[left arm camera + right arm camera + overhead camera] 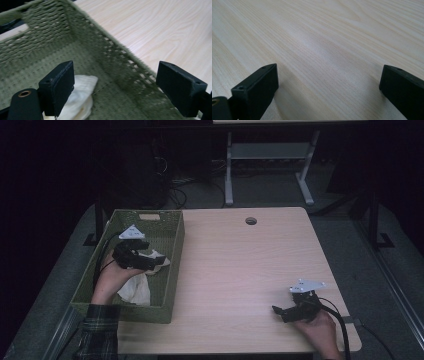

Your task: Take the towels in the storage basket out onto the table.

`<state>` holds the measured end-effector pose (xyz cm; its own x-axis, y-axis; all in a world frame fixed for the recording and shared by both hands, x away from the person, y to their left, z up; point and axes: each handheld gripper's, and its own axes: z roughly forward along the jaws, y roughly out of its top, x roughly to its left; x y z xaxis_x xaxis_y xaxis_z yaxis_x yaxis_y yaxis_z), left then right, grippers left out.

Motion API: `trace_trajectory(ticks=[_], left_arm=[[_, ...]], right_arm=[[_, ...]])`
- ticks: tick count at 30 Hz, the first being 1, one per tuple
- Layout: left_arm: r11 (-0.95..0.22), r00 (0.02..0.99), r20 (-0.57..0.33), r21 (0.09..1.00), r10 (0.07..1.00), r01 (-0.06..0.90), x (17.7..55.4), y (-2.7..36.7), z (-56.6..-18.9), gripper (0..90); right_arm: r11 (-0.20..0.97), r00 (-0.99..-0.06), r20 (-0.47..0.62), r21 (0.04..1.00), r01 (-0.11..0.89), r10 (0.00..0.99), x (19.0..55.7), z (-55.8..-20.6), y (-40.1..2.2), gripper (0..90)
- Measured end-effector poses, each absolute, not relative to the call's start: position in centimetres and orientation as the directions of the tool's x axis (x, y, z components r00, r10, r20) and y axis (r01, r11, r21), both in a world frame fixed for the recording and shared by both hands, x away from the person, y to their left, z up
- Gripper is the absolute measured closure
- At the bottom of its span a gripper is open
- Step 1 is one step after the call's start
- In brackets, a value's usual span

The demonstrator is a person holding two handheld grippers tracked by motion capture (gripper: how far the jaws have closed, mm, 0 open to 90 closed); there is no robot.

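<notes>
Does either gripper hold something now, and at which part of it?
Nothing is held. The left gripper is open inside the green woven basket, above the white crumpled cloth. The right gripper is open over the light wooden table.

The worktop (240, 270) is a pale wood-grain slab with rounded corners and a round cable hole (251, 221) near its far edge. A green woven basket (172, 265) stands directly on it along the left side — its long wall runs from the near edge almost to the far one. A cream cloth (136, 290) lies inside the basket, on its floor. The remaining surface is bare wood grain.
</notes>
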<state>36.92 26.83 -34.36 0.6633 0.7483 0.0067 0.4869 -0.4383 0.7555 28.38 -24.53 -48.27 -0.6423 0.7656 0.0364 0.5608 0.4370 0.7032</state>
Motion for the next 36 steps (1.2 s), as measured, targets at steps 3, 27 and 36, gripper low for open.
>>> trace_trajectory(ticks=[3, 27, 36], left_arm=[[-0.439, 0.654, 0.014, 0.752, 0.757, 0.492, 37.1, 27.4, -34.6, 16.7], [-0.498, 0.541, 0.1, 0.556, 0.835, 0.665, 39.6, 30.9, -40.6, 21.2], [-0.456, 0.494, 0.056, 0.482, 0.868, 0.748, 40.4, 31.4, -42.1, 23.2]], right_arm=[[0.436, -0.641, 0.037, 0.703, 0.562, 0.766, 28.4, -48.3, -24.5, 1.8], [0.434, -0.636, 0.034, 0.703, 0.564, 0.771, 28.4, -48.3, -24.6, 1.8], [0.43, -0.631, 0.037, 0.701, 0.569, 0.775, 28.4, -48.3, -24.5, 1.8]])
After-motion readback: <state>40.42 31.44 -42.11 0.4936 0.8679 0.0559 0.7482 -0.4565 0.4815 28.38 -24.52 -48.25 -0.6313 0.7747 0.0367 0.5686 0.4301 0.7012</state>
